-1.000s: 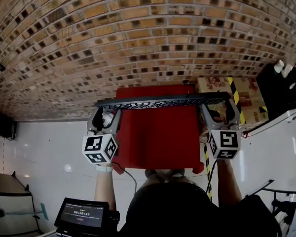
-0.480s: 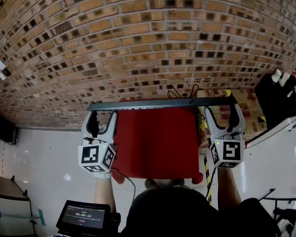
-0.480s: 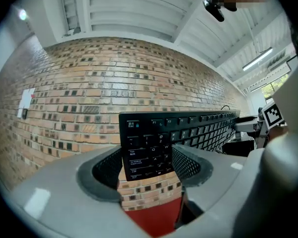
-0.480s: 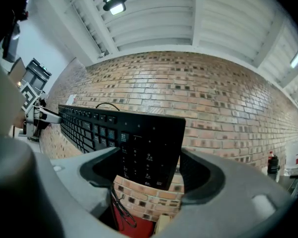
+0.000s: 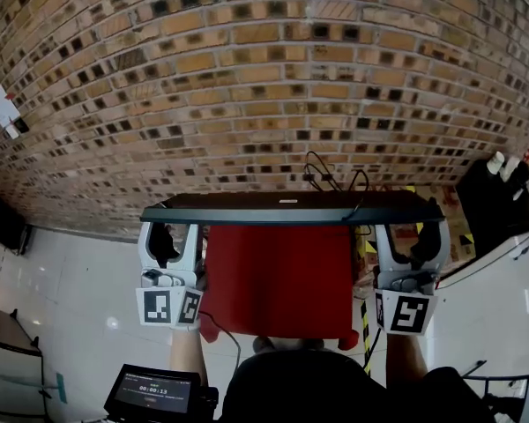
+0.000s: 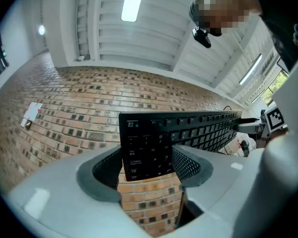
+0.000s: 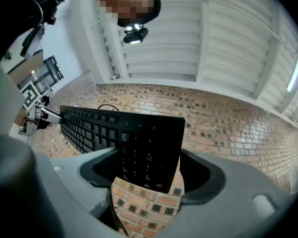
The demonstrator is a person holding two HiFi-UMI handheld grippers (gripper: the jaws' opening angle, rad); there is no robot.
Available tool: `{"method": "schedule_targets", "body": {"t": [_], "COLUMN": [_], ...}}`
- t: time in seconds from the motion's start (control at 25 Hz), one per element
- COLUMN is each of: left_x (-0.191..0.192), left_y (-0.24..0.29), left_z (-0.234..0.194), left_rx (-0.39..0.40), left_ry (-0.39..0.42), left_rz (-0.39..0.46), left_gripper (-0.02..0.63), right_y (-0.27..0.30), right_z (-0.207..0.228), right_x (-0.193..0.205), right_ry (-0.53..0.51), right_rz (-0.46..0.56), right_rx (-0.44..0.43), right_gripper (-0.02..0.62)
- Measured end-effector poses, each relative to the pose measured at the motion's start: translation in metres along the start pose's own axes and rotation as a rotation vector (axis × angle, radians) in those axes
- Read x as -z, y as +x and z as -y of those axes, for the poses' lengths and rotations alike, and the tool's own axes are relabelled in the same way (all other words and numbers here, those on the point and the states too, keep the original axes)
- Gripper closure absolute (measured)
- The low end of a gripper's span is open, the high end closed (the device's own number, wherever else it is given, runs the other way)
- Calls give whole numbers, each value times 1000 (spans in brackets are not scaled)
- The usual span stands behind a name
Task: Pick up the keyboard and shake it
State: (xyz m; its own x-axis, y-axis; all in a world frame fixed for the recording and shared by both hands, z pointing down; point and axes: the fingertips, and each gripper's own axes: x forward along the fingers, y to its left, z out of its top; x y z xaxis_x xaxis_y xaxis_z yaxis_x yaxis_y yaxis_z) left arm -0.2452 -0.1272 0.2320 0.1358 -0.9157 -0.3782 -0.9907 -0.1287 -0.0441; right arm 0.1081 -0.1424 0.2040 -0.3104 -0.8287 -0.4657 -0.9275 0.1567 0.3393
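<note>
The black keyboard (image 5: 291, 208) hangs level in the air in front of the brick wall, with its flat underside turned to the head view. My left gripper (image 5: 169, 227) is shut on its left end and my right gripper (image 5: 412, 229) on its right end. In the left gripper view the keyboard (image 6: 154, 148) stands between the grey pads with its keys facing the camera. The right gripper view shows the keyboard (image 7: 144, 148) clamped the same way at its number-pad end. Its cable (image 5: 322, 170) loops above the back edge.
A red table (image 5: 278, 280) lies below the keyboard. A black case (image 5: 498, 192) with bottles stands at the right, beside a box edged with yellow-black tape (image 5: 368, 247). A small screen (image 5: 154, 393) sits at the lower left. The brick wall (image 5: 247, 77) fills the background.
Both grippers have lifted the keyboard higher and tipped it over: the keys showed edge-on a second ago, now the underside faces the head camera. The grip has not changed.
</note>
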Motion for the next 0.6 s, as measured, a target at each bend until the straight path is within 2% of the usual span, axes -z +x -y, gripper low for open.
{"method": "schedule_targets", "body": {"t": [0.12,0.28,0.4,0.6], "left_x": [-8,-3,3,1], "left_y": [-9,-18,-19,-16], "left_z": [-9,-18,-21,-21], "left_rx": [-11,-26,-38,-37], "left_ry": [-51,-133,-157,-128], "left_rz": [90,144,146,136], "left_gripper": [290,290,290,290], "right_y": [1,0,3,5], "right_z": [-5,-16,-20,-19], "right_x": [-39,-71,-74,-60], "right_ry": [-53,-164,-193,-145], "right_rz": [82,151,165,142], "right_rx": [19,-1,-16,-11], "right_gripper": [239,239,239,239]}}
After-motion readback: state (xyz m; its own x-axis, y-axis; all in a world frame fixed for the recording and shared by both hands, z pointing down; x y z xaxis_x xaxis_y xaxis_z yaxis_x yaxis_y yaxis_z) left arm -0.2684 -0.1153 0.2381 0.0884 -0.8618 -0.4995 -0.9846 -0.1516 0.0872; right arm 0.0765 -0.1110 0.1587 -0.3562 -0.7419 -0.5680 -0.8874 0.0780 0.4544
